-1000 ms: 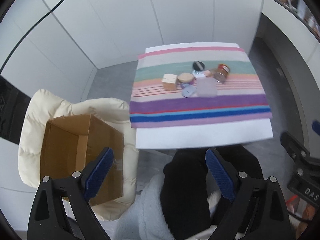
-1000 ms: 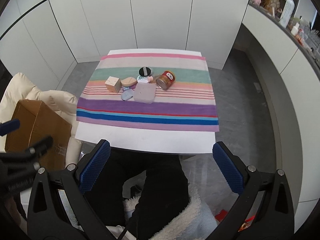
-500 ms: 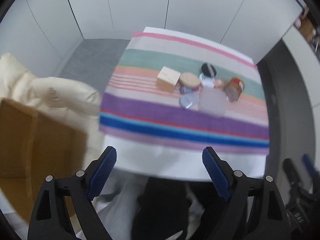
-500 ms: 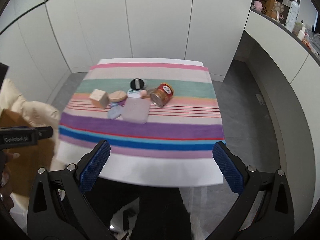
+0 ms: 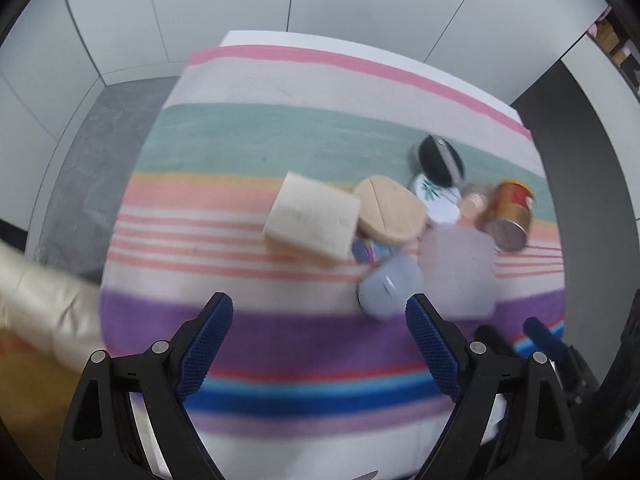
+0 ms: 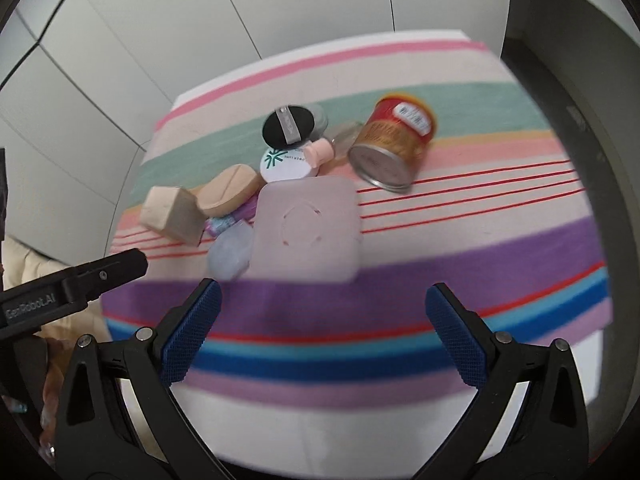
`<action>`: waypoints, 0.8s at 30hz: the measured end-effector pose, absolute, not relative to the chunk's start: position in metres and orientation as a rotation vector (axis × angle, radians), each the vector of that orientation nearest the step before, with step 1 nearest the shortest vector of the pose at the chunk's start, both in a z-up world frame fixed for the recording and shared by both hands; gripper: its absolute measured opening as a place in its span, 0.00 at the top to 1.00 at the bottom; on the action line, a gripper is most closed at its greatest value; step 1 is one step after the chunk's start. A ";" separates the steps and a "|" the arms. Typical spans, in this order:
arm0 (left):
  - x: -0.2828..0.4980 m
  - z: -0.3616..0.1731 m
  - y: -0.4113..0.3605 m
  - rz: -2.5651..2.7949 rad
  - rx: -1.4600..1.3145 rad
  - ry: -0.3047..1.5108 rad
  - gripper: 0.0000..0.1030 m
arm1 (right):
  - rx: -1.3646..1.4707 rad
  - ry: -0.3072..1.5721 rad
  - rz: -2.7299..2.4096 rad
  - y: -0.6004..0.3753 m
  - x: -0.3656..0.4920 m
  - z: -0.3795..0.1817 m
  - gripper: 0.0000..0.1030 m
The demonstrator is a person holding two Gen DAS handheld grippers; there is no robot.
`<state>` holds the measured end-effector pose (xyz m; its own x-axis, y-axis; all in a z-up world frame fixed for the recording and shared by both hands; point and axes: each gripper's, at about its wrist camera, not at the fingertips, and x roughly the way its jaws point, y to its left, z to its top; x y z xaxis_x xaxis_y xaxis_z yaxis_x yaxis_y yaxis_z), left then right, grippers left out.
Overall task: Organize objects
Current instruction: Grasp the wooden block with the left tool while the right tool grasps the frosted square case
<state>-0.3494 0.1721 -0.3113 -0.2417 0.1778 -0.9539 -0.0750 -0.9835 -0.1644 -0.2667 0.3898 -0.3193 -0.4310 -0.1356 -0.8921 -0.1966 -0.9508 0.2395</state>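
Objects for sorting lie bunched in one cluster at the middle of the striped cloth (image 6: 480, 248) covering the tabletop (image 5: 256, 38): wooden block (image 5: 312, 220), round wooden disc (image 5: 390, 210), white round lid (image 6: 284, 162), black round compact (image 6: 289, 126), red-and-gold can (image 6: 394, 142) lying on its side, pale pink square case (image 6: 306, 228), and a bluish translucent piece (image 5: 390, 286). Several touch or overlap, so picking likely starts from the cluster's outer edge. Left claw (image 5: 318, 340) hangs released over the purple stripe, nothing between its pads, just short of the bluish piece. Right claw (image 6: 322, 322) likewise spread and empty, aimed near the pink case. Can's contents not visible; its metal end faces the camera. No receiving container is identifiable; a cream cushion (image 5: 36, 296) shows at left. Both views are blurred.
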 end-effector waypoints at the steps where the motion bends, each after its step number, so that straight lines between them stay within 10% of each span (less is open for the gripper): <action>1: -0.358 -0.318 0.174 2.353 -1.826 -0.113 0.13 | -1.665 0.485 2.574 0.387 -0.273 -0.326 0.00; 9: -0.401 -0.365 0.170 2.335 -1.888 -0.184 0.17 | -1.630 0.310 2.505 0.364 -0.318 -0.371 0.05; 11: -0.399 -0.363 0.172 2.376 -1.828 -0.163 0.43 | -1.615 0.296 2.517 0.363 -0.319 -0.371 0.18; 24: -0.386 -0.367 0.171 2.446 -1.824 -0.101 0.45 | -1.604 0.207 2.513 0.361 -0.306 -0.361 0.18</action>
